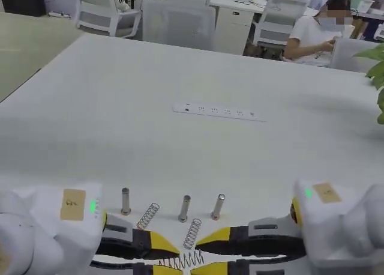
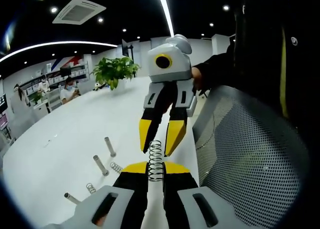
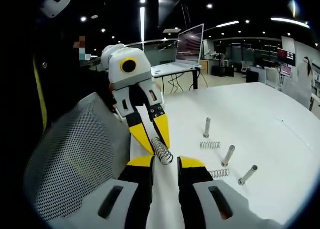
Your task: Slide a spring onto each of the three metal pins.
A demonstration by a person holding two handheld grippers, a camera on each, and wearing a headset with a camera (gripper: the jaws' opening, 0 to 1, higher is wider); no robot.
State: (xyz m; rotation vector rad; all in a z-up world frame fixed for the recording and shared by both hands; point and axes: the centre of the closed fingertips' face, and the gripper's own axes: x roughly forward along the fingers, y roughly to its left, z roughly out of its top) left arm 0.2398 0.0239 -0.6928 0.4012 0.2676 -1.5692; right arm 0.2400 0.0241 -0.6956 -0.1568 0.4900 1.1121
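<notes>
Left gripper clamps 1 spring; my right gripper, jaws apart, straddles its free end, prob. to regrip.

3 metal pins upright in a row, bare; 2 springs flat beside them; 3rd spring pinched in left gripper.

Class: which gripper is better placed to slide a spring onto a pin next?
Probably left: the left gripper is shut on a spring; the right gripper stands open, empty.
</notes>
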